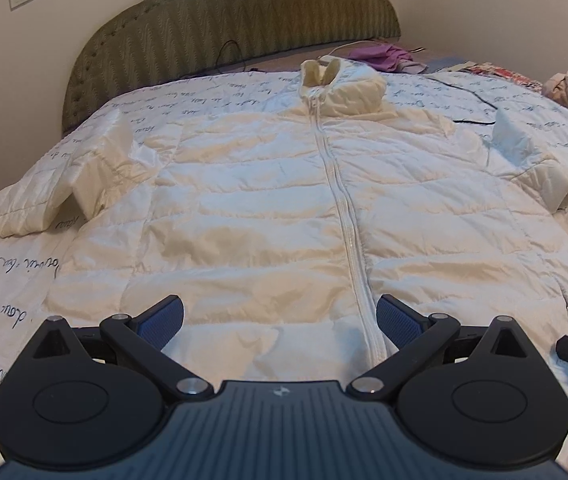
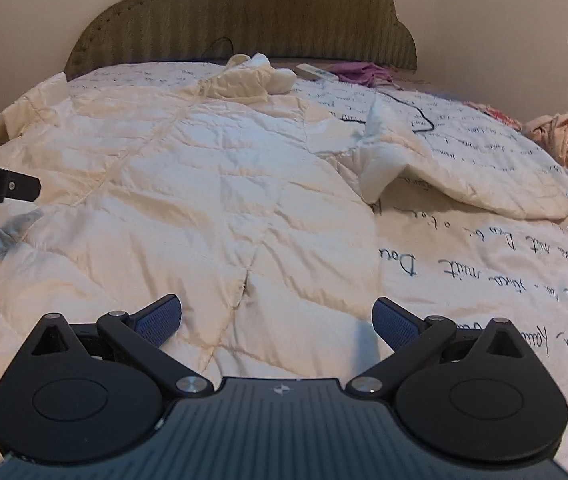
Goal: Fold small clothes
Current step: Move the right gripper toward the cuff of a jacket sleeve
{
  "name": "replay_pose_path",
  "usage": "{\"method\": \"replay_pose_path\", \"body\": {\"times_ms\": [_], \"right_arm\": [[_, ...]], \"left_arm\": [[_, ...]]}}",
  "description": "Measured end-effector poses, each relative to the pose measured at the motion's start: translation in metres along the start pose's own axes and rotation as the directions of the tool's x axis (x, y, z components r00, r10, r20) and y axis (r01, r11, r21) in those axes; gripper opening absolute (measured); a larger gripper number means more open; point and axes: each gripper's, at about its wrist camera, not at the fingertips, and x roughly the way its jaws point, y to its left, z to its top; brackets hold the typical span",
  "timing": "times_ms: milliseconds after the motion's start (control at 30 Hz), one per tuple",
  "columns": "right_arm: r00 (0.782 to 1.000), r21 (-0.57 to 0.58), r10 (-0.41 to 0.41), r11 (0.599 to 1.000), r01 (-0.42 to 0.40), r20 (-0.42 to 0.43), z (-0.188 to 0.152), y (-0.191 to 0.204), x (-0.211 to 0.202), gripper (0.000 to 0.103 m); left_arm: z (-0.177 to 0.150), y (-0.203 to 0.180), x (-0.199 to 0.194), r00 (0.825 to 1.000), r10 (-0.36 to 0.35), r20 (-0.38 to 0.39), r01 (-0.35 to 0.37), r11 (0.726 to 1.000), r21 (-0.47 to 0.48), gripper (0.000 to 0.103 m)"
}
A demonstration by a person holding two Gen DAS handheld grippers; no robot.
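Note:
A white quilted puffer jacket [image 1: 268, 200] lies flat on the bed, front up, zipper [image 1: 344, 208] closed, collar at the far end, both sleeves spread out sideways. My left gripper [image 1: 280, 318] is open and empty, just above the jacket's hem near the zipper. My right gripper [image 2: 277, 318] is open and empty above the jacket's [image 2: 212, 184] right hem side, near a pocket slit [image 2: 247, 284]. The jacket's right sleeve [image 2: 464, 176] lies out on the bedspread. Part of the left gripper [image 2: 0, 184] shows at the left edge of the right wrist view.
The bed has a white bedspread with handwriting print [image 2: 484, 264] and a green padded headboard [image 1: 236, 20]. A black cable [image 2: 416, 114], a white remote [image 2: 316, 72] and purple cloth [image 1: 380, 56] lie near the headboard. A pile of pinkish clothes [image 2: 564, 140] sits at the right edge.

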Motion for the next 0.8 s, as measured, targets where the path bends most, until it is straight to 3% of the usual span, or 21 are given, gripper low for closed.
{"method": "replay_pose_path", "body": {"times_ms": [167,233,300,400,500,633,800], "right_arm": [[0.990,0.111,0.119,0.988,-0.110,-0.079,-0.008,-0.025,0.003,0.103],[0.987,0.103,0.145,0.985,-0.137,-0.069,-0.006,-0.032,0.001,0.103],[0.992,0.152,0.126,0.981,-0.122,-0.017,0.001,-0.042,0.000,0.103],[0.995,0.279,0.077,0.956,-0.092,0.064,0.013,-0.078,0.006,0.103],[0.996,0.399,0.040,0.914,-0.070,0.081,0.019,-0.114,0.027,0.103],[0.985,0.429,0.092,0.891,-0.146,0.145,0.022,-0.134,0.049,0.103],[0.985,0.438,0.109,0.885,-0.156,0.131,0.032,-0.152,0.076,0.103]], "left_arm": [[0.004,-0.001,0.012,1.000,-0.011,0.004,0.011,1.000,0.013,0.103],[0.005,-0.001,0.021,1.000,0.001,0.004,-0.001,1.000,0.012,0.103],[0.004,0.001,0.028,1.000,-0.002,-0.002,0.002,1.000,0.004,0.103],[0.004,0.003,0.036,0.998,-0.067,-0.020,0.066,0.997,-0.030,0.103],[0.004,-0.001,0.034,0.991,-0.136,0.008,0.136,0.989,-0.051,0.103],[0.012,-0.013,0.035,0.985,-0.168,0.027,0.169,0.985,-0.041,0.103],[0.014,-0.027,0.047,0.990,-0.135,0.030,0.136,0.990,-0.025,0.103]]}}
